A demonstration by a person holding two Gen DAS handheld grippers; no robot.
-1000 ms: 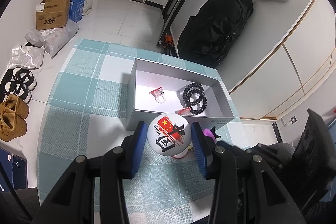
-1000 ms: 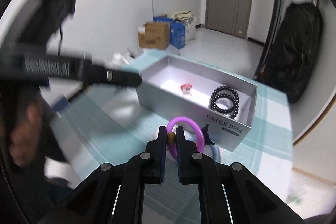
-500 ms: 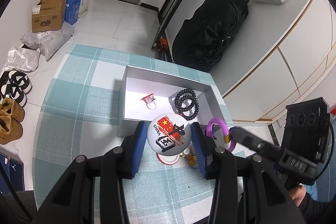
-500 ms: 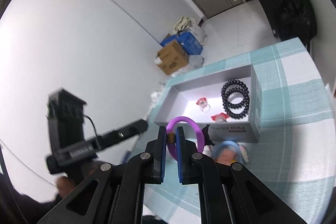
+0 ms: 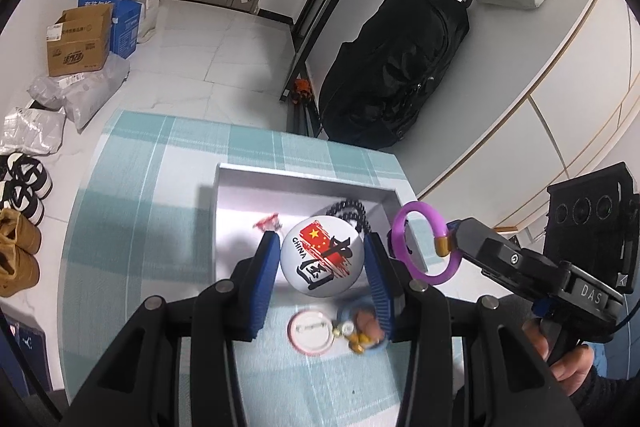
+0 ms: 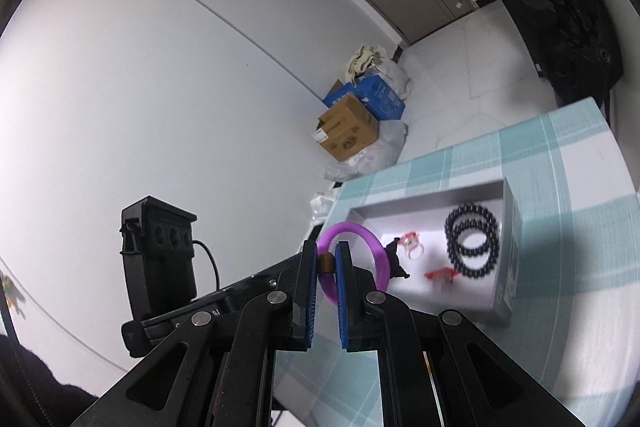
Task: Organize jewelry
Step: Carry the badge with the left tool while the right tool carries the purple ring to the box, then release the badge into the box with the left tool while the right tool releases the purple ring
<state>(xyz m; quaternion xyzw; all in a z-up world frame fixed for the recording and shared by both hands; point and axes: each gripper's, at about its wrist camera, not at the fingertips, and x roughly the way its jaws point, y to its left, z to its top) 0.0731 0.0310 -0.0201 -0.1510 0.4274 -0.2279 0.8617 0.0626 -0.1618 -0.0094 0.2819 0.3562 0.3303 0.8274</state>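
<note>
Left gripper [image 5: 322, 259] clamps the badge [image 5: 322, 255] directly over the box [image 5: 224, 227]. Right gripper [image 6: 326, 263], pinched on the purple bracelet [image 6: 360, 247], hangs just beside the box's right wall, so the left is nearer.

Your left gripper [image 5: 322, 261] has carried the round badge [image 5: 322, 255] up and forward: a second ago it hung in front of the box's [image 5: 304, 174] near wall, now it hangs over the inside, hiding part of the black bead bracelet [image 5: 352, 207]. Your right gripper [image 6: 325, 259] has swung in from the right and rolled, so the purple bangle [image 5: 420, 241] now hangs just beside the badge at the box's right edge. Lifting the badge has uncovered a red-rimmed pin [image 5: 311, 330] on the tablecloth [image 5: 132, 211].
</note>
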